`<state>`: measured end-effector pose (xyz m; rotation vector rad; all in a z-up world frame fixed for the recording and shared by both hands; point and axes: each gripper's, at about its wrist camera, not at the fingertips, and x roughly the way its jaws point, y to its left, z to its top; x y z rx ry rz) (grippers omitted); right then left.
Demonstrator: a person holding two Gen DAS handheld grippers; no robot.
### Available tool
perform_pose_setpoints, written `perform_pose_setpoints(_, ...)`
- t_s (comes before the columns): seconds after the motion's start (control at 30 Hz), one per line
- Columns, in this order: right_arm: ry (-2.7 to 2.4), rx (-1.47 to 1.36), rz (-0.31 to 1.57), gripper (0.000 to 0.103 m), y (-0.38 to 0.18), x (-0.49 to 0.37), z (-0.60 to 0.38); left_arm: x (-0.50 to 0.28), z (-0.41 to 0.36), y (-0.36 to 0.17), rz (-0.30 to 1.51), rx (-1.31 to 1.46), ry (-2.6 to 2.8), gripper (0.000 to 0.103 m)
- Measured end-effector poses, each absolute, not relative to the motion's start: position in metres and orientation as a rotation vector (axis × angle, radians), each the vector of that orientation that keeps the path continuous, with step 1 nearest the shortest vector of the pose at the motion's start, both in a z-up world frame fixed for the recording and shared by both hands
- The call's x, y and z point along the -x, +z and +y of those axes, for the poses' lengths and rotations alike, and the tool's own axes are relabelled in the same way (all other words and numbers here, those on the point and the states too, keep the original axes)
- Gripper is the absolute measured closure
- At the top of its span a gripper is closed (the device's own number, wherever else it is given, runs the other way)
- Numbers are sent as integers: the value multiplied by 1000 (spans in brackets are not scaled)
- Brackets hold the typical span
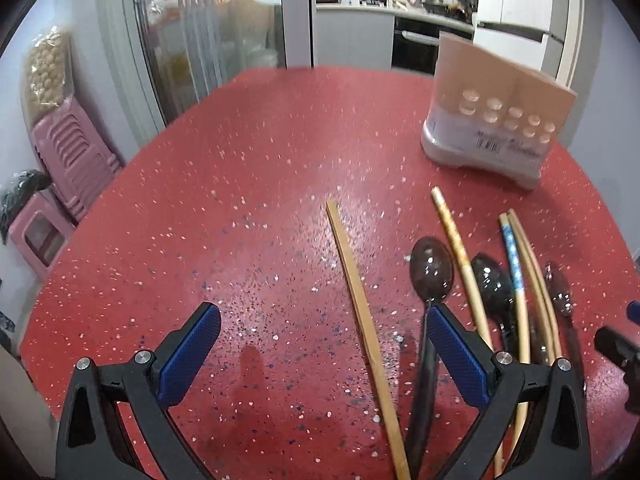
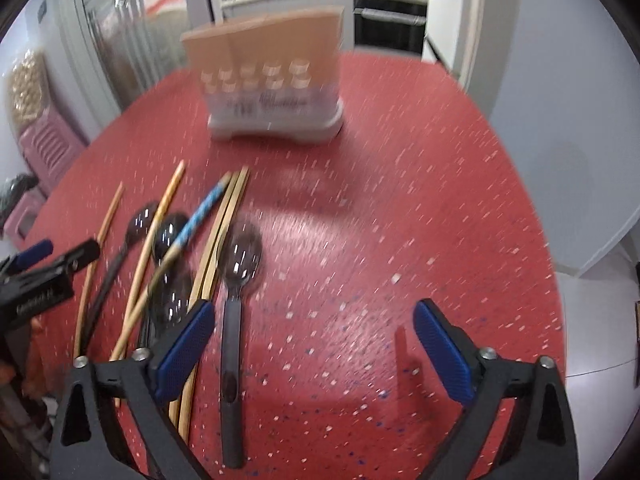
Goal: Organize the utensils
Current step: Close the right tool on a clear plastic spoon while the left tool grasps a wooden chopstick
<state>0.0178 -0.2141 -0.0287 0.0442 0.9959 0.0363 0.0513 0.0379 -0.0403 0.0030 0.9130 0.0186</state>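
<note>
Loose utensils lie on a red speckled table (image 1: 240, 200): a lone wooden chopstick (image 1: 362, 320), several more chopsticks (image 1: 528, 280), one with a blue patterned end (image 2: 200, 216), and dark translucent spoons (image 1: 431, 270). My left gripper (image 1: 324, 344) hovers open over the table; the lone chopstick lies between its fingers, untouched. My right gripper (image 2: 314, 344) is open too, with one spoon (image 2: 236, 276) lying just inside its left finger (image 2: 184, 348), untouched. A white and tan utensil holder (image 2: 276, 80) stands upright at the back of the table.
The left gripper shows at the left edge of the right wrist view (image 2: 44, 276). Pink plastic stools (image 1: 68, 160) are stacked left of the table. Behind it are a glass-door cabinet (image 1: 192, 40) and a kitchen counter (image 1: 380, 0). Bare table lies right of the spoons (image 2: 400, 200).
</note>
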Motion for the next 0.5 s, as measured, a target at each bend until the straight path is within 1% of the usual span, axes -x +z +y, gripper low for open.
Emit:
perform_pose_setpoints(0.03, 41, -39, 1005, 10, -32, -18, -210, -54, 38, -43, 922, -10, 15, 0)
perform_pose_setpoints(0.07, 52, -31, 1032, 13, -37, -20, -208, -58, 38, -46, 936, -20, 16, 0)
perform_pose_setpoints(0.1, 59, -28, 1048, 19, -40, -22, -206, -61, 38, -48, 944, -22, 15, 0)
perform_pose_setpoints(0.2, 86, -15, 1063, 21, -45, -27, -201, -73, 38, -54, 979, -18, 3, 0)
perform_pose_setpoints(0.27, 93, 21, 1072, 26, -46, -33, -194, -81, 36, -56, 991, -11, -3, 0)
perform_pose_setpoints(0.3, 85, 67, 1079, 27, -48, -37, -188, -85, 35, -59, 1007, -17, -2, 0)
perform_pose_setpoints(0.43, 109, 80, 1111, 27, -49, -52, -182, -96, 37, -60, 1031, 8, -23, 0)
perform_pose_setpoints(0.5, 114, 81, 1132, 29, -46, -58, -183, -100, 36, -59, 1032, -2, -41, 0)
